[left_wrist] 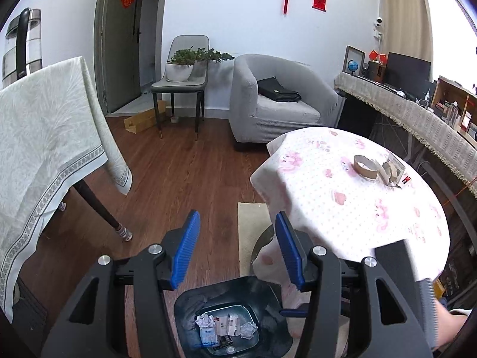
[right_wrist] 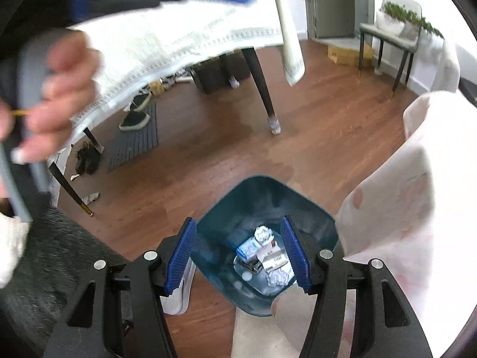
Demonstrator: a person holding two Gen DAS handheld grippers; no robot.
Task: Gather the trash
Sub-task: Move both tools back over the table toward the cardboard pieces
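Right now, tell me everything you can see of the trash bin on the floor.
The trash bin is a dark teal, smooth plastic-looking tub with a rounded-square rim, standing upright and lidless on the wooden floor, beside the pink-patterned tablecloth. At its bottom lie crumpled paper balls, small printed cartons and a blue-and-white packet. Pale scuffs mark the inner walls. Both open tongs hang above it, touching nothing.
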